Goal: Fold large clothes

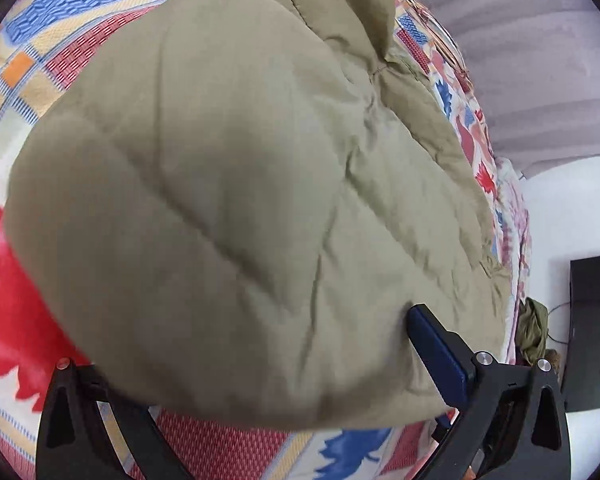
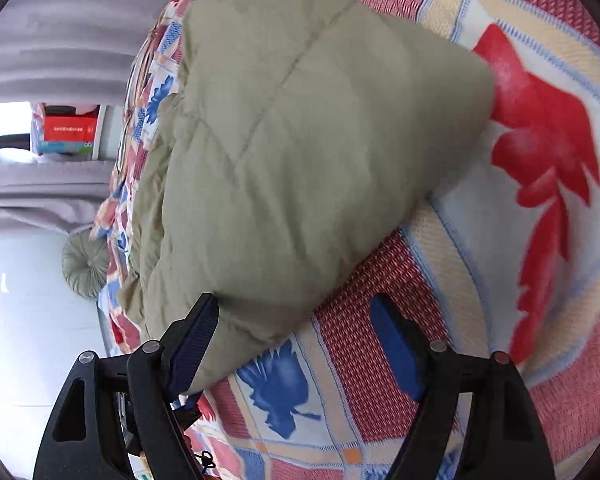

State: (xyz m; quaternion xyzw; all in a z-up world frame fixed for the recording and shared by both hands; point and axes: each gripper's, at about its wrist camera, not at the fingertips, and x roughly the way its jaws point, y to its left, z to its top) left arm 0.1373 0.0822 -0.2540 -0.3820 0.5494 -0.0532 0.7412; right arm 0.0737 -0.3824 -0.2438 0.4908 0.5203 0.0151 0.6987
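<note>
An olive quilted jacket (image 1: 228,184) lies in a puffy bundle on a patterned bedspread (image 1: 220,452) and fills the left wrist view. My left gripper (image 1: 260,328) has its jaws wide apart around the bundle's near edge. Its right pad (image 1: 436,352) rests against the fabric, and the left finger is hidden under it. In the right wrist view, a corner of the jacket (image 2: 292,152) lies over the bedspread (image 2: 540,128). My right gripper (image 2: 296,304) is open. Its left finger (image 2: 196,336) touches the jacket's edge, and its right finger (image 2: 396,348) is clear of the jacket, above bare bedspread.
Grey curtains (image 1: 540,60) hang beyond the bed's edge. On the white floor are a dark flat object (image 1: 592,320) and a small olive cloth (image 1: 534,332). A round green cushion (image 2: 80,264) sits by the bed's other side, with a red box (image 2: 70,128) behind it.
</note>
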